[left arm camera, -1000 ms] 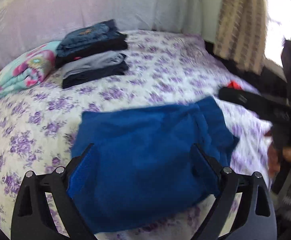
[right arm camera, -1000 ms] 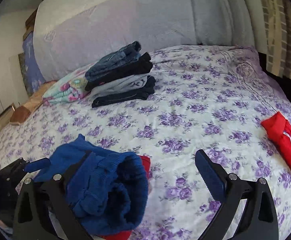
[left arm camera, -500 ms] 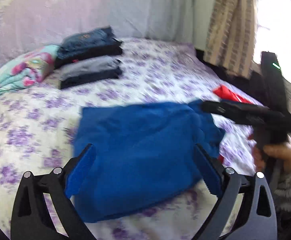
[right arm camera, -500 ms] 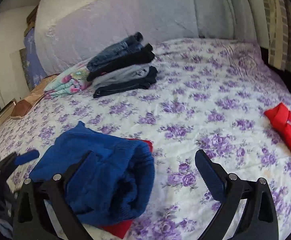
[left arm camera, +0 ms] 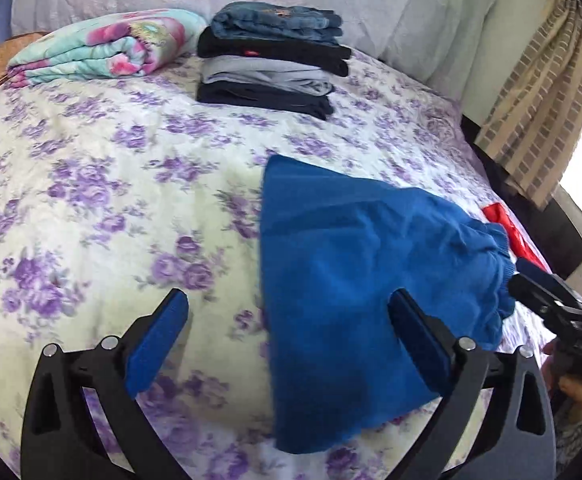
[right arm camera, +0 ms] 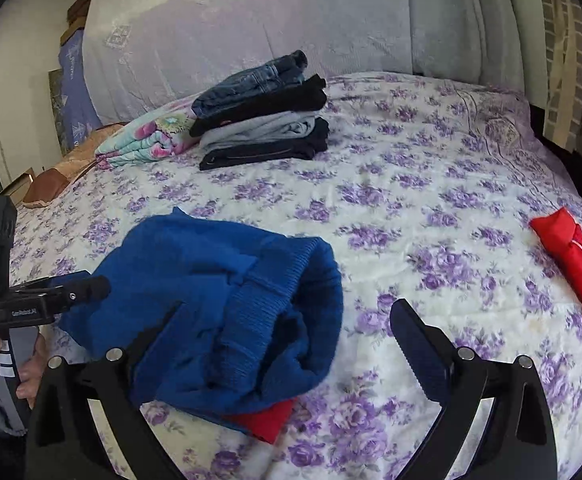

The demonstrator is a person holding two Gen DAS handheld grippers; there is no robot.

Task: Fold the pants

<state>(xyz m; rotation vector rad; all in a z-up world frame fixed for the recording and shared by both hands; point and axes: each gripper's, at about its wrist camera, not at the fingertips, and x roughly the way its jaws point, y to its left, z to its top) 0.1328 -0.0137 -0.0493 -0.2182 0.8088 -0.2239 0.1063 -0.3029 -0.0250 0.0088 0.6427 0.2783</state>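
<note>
My left gripper opening, pads bare; ribbed-knit blue pants folded thick on floral quilted bedspread; my right gripper spread, gripping nothing

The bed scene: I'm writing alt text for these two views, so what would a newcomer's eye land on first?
First the bright blue pants, bunched at the near edge of the purple-flowered bedspread, with something red peeking from beneath. Next the stack of folded clothes at the far end, beside a rolled floral blanket. A red garment lies alone at the right in the right wrist view.
</note>
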